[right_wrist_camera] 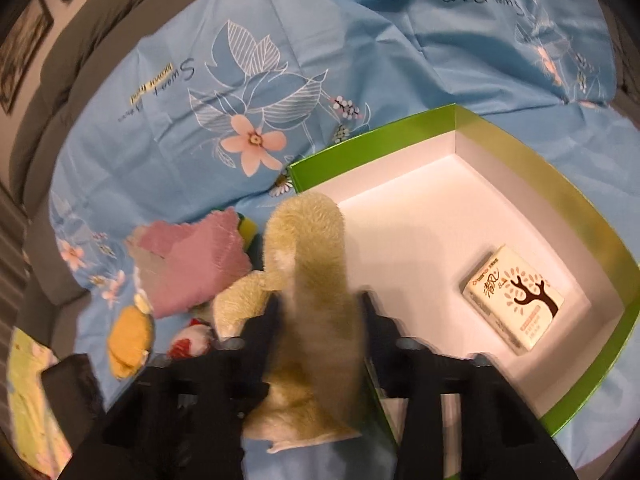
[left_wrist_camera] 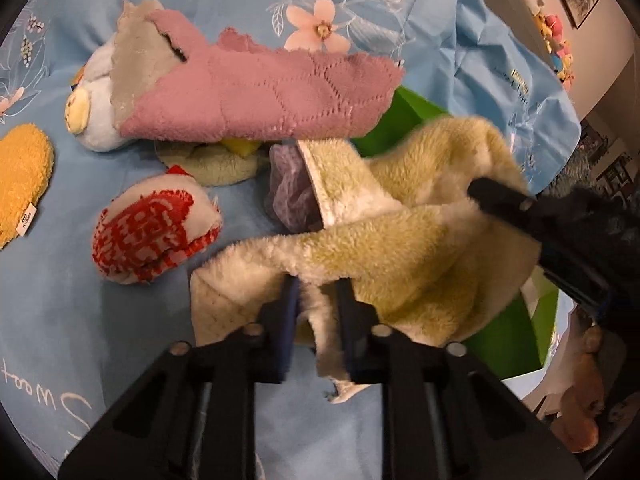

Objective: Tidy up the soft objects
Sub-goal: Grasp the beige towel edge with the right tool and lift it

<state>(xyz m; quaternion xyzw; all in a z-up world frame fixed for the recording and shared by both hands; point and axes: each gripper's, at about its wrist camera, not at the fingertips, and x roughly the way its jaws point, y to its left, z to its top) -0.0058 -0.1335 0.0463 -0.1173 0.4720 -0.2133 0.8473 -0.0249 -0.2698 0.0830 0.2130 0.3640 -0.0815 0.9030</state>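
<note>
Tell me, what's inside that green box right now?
Inside the green box one tissue pack lies on the white floor. The cream fluffy towel drapes over the near-left corner, hiding whatever might sit beneath it.

My left camera sits just behind my left tongs [left_wrist_camera: 316, 300] and looks steeply down along them, very close over the fluffy cream towel [left_wrist_camera: 420, 216], with the pink cloth [left_wrist_camera: 260, 92] beyond the tips. My right camera rides behind my right tongs [right_wrist_camera: 320, 312], tilted down too, facing the green box [right_wrist_camera: 592, 224] ahead and to the right. Both views share the towel, the pink cloth, the blue sheet [left_wrist_camera: 120, 312] and the box.
</note>
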